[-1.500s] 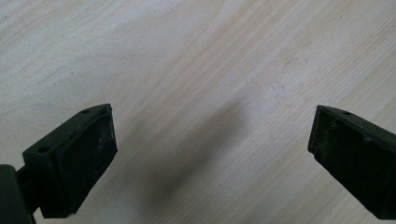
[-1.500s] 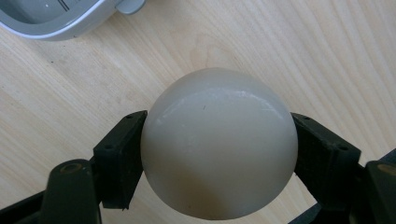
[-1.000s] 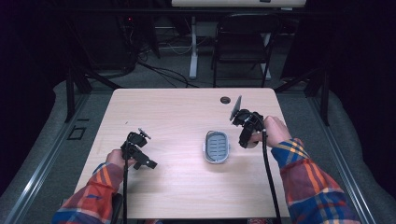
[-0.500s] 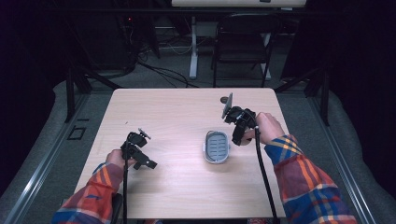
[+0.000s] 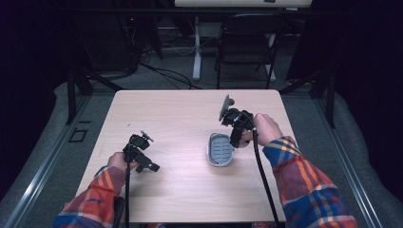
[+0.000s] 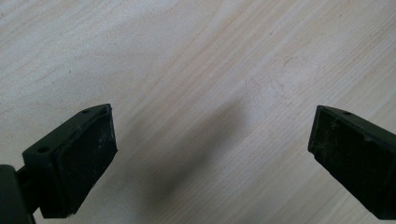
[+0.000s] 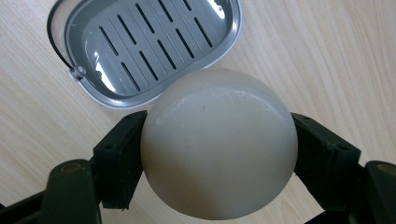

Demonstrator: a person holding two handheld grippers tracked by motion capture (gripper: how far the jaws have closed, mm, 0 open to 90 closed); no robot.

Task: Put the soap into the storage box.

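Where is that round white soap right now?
The soap is clamped in the right gripper, held just above the table beside the grey soap dish.

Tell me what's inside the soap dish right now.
Nothing: the soap dish shows a bare slotted insert. The soap, clamped in the right hand-held gripper, covers its near rim.

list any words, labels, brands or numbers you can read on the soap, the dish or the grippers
None: no readable text stands on anything here.
The round cream soap held in the right gripper has a plain surface, with no stamp or brand visible.
The grey slotted soap dish carries no label or number.
The left gripper, its jaws apart over the bare wooden table, shows no marking.
In the high view everything is too small to show any print.
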